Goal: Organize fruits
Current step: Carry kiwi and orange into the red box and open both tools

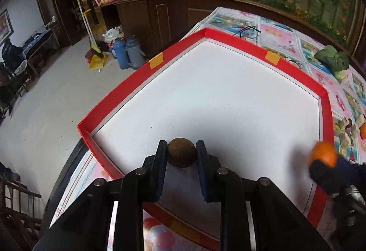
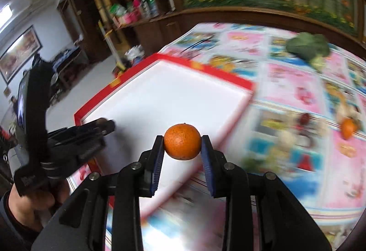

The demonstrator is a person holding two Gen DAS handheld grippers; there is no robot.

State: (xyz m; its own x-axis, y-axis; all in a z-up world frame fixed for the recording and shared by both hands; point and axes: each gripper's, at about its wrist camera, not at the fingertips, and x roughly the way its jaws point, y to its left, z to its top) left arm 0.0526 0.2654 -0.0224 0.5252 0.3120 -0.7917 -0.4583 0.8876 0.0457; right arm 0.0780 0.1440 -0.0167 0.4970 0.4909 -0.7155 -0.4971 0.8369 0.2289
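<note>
My left gripper [image 1: 181, 147] is shut on a small round brown fruit [image 1: 182, 152], held above the white floor of a red-rimmed tray [image 1: 157, 61] near its front left corner. My right gripper [image 2: 183, 142] is shut on an orange [image 2: 182, 141] over the tray's [image 2: 238, 81] right front edge. The same orange [image 1: 323, 155] shows blurred at the right edge of the left wrist view, over the tray's right rim. The left gripper [image 2: 107, 125] appears in the right wrist view at the left, held by a hand [image 2: 29, 203]. A second orange [image 2: 347, 128] lies on the tablecloth.
A leafy green vegetable [image 1: 332, 60] [image 2: 308, 46] lies on the patterned tablecloth [image 2: 292, 81] beyond the tray. Several small pale pieces [image 1: 350, 129] sit right of the tray. A dark wooden cabinet [image 1: 146, 20] and thermos jugs [image 1: 128, 52] stand on the floor past the table's left edge.
</note>
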